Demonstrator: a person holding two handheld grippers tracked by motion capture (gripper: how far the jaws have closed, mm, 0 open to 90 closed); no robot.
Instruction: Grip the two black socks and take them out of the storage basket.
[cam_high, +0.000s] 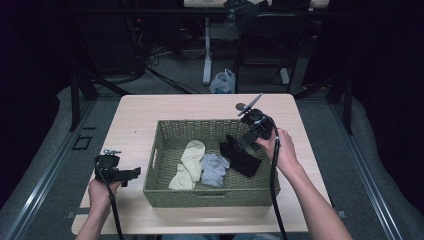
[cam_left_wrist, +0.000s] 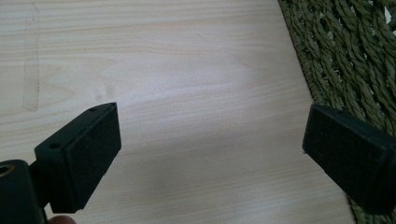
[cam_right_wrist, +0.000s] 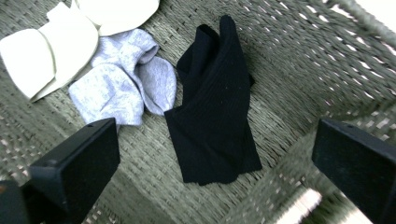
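Right tongs (cam_right_wrist: 210, 163) wide open, empty, over the black ribbed sock (cam_right_wrist: 212, 112) lying just ahead in the green woven basket (cam_high: 165, 175). Left tongs (cam_left_wrist: 210, 154) open over the bare tabletop (cam_left_wrist: 163, 70). Probably drop straight, pinch mid-sock, clear of the grey sock (cam_right_wrist: 121, 84) beside.

The place looks like a lab or a recording studio, not a home. A small wooden table (cam_high: 150, 112) stands alone on a grey floor, and dark curtains close the sides. Beyond the right gripper (cam_high: 243, 141), at the far side, there are black metal stands, bundles of cables (cam_high: 137, 60) and the white leg of a desk (cam_high: 207, 50). A plastic bag (cam_high: 223, 81) lies on the floor next to that leg.
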